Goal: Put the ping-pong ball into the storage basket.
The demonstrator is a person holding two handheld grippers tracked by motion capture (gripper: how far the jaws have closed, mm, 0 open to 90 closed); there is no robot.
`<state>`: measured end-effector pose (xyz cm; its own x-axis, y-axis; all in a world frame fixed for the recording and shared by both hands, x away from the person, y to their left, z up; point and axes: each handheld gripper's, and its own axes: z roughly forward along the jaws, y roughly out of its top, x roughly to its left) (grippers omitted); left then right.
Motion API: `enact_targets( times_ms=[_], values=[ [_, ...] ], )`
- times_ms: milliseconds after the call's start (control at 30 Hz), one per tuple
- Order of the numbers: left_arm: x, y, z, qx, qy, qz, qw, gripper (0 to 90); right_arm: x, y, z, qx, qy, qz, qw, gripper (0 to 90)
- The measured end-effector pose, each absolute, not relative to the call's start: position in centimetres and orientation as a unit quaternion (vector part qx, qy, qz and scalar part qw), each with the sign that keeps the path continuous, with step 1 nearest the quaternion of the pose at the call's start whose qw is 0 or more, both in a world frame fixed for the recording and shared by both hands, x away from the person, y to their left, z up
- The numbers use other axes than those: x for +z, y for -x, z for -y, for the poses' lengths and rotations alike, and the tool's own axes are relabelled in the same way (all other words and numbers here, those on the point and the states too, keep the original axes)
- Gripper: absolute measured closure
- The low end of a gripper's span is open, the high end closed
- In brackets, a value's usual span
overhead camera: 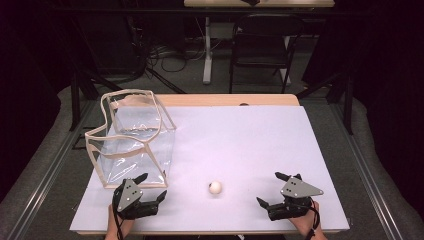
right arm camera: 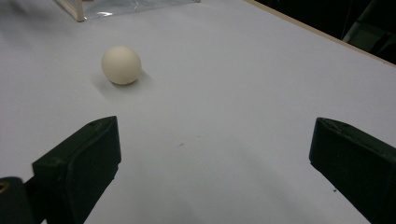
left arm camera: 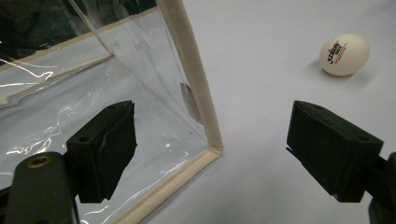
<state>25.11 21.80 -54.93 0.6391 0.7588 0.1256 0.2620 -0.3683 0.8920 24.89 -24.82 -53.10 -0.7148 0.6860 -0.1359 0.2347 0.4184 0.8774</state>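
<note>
While both claws stand apart and empty, the small white table-tennis ball (overhead camera: 215, 188) rests on the white desk (overhead camera: 250, 145) between them, nearer the left claw (overhead camera: 150, 189) than the right claw (overhead camera: 270, 189), just right of the clear plastic bag (overhead camera: 132, 142).

The tongs (right arm camera: 212, 163) gape wide over the white table (right arm camera: 243, 84), the ball (right arm camera: 121, 65) lying well ahead, perhaps table-tennis

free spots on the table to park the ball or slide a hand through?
Bare sheet across the far and right side, from the clear bag to the table edge. Also open between the ball and the right gripper. Tight at near left: the left gripper sits against the bag's corner.
</note>
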Motion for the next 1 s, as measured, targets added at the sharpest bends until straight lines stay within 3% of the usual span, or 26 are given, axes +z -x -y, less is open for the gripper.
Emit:
enact_targets(
  times_ms=[1000],
  values=[
    [-55.0,-25.3,-21.6,0.275,-0.783,-0.322,0.455,16.0,-52.2,-25.9,22.4,0.437,-0.266,-0.828,0.23,1.8]
  ],
)
